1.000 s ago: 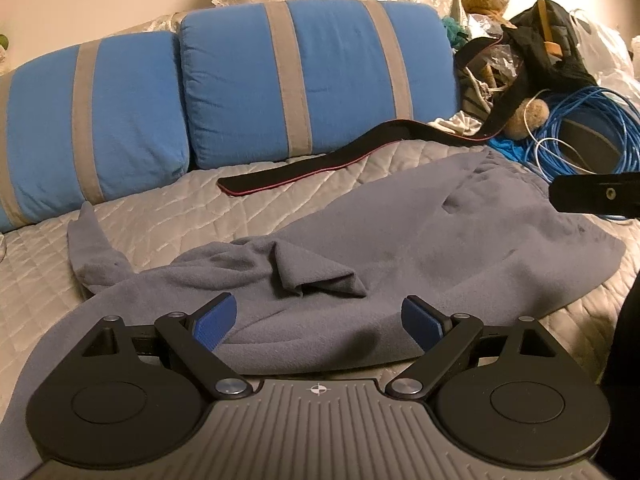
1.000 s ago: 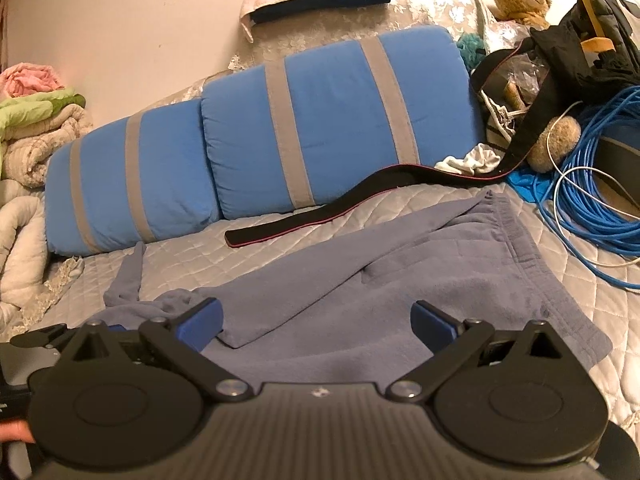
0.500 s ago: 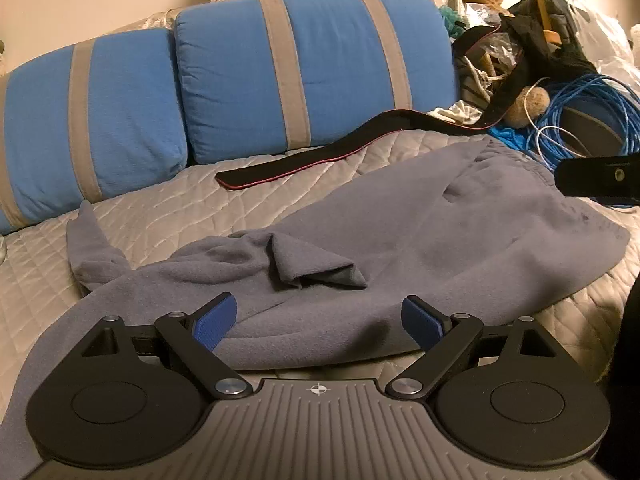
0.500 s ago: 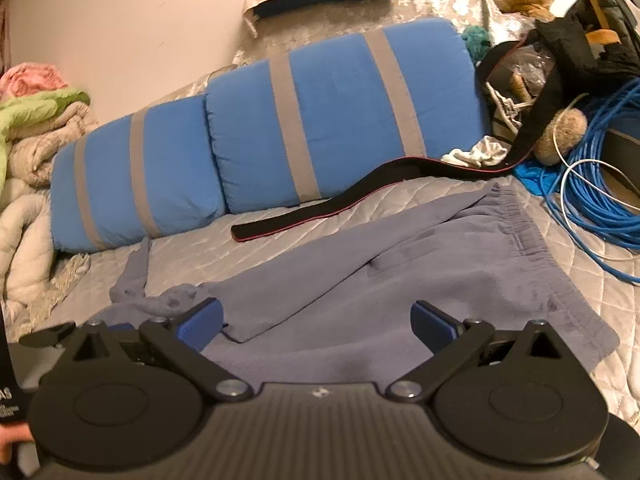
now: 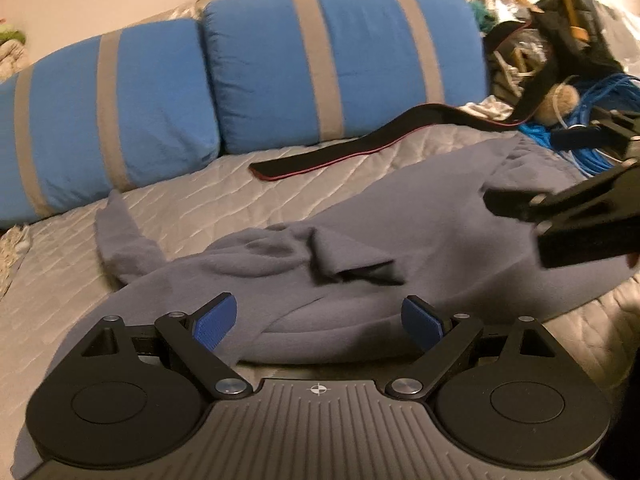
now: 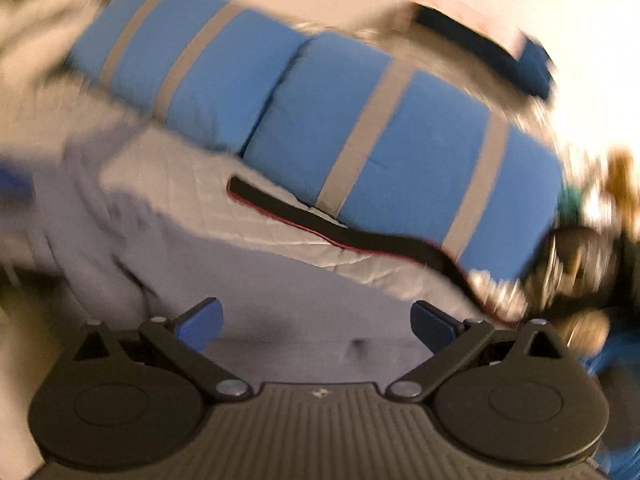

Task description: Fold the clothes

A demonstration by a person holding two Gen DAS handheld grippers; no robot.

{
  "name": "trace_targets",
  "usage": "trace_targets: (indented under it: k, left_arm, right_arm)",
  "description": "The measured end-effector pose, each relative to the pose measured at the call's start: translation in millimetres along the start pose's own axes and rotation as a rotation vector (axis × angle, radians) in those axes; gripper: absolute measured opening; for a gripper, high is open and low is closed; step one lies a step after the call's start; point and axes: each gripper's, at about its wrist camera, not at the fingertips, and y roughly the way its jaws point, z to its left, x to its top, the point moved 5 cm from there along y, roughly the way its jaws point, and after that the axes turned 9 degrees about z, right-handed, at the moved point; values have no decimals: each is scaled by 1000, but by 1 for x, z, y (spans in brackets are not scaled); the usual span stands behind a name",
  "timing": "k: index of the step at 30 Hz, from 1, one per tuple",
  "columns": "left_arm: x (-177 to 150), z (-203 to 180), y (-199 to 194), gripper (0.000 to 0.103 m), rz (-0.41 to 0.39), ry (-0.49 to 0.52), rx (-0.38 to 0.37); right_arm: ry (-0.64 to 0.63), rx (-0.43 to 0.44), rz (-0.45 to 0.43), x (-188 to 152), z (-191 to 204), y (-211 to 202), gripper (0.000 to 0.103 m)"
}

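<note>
**Left wrist view: both grippers wide and empty over the grey trousers**

Left wrist view first: the left gripper point(image 5: 319, 322) stands with its jaws wide apart and nothing between the blue pads point(image 5: 215, 320). Just beyond them lies the near edge of the grey trousers point(image 5: 420, 232), which look like soft fleece. They are spread on the quilted bed point(image 5: 224, 184), with a rumpled fold near the middle.

The garment's long axis runs slantwise: the wider, gathered waist end lies far right, by the blue cable point(image 5: 592, 148), and the leg end runs toward the near left, passing under the left gripper. A narrow strip of the same cloth sticks out toward the blue striped pillows point(image 5: 280, 68). So the left hand is the nearer one to the leg end and the crumpled middle.

The right gripper point(image 5: 532, 204) comes into that view from the right, tilted, above the waist half of the trousers. In its own blurred view the right gripper point(image 6: 316, 322) is also wide open and holds nothing, with grey cloth below and ahead of the pads.

A black strap point(image 5: 360, 148) lies on the bed between the trousers and the pillows, apart from the cloth along most of its length. My judgement is that no fold has been made yet; each hand would take the end on its own side.
</note>
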Motion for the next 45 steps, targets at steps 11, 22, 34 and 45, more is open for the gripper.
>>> trace_targets:
  k: [11, 22, 34, 45]
  left_arm:
    - [5, 31, 2, 90, 16, -103, -15]
    - [3, 42, 6, 90, 41, -151, -19]
    - [4, 50, 7, 90, 36, -171, -26]
    - [4, 49, 4, 90, 30, -173, -36]
  right_arm:
    - [-538, -81, -79, -6, 65, 18, 103]
    - [-828, -47, -12, 5, 79, 33, 103]
    - [-864, -80, -111, 15, 83, 38, 103]
    - [-944, -137, -87, 7, 70, 46, 103]
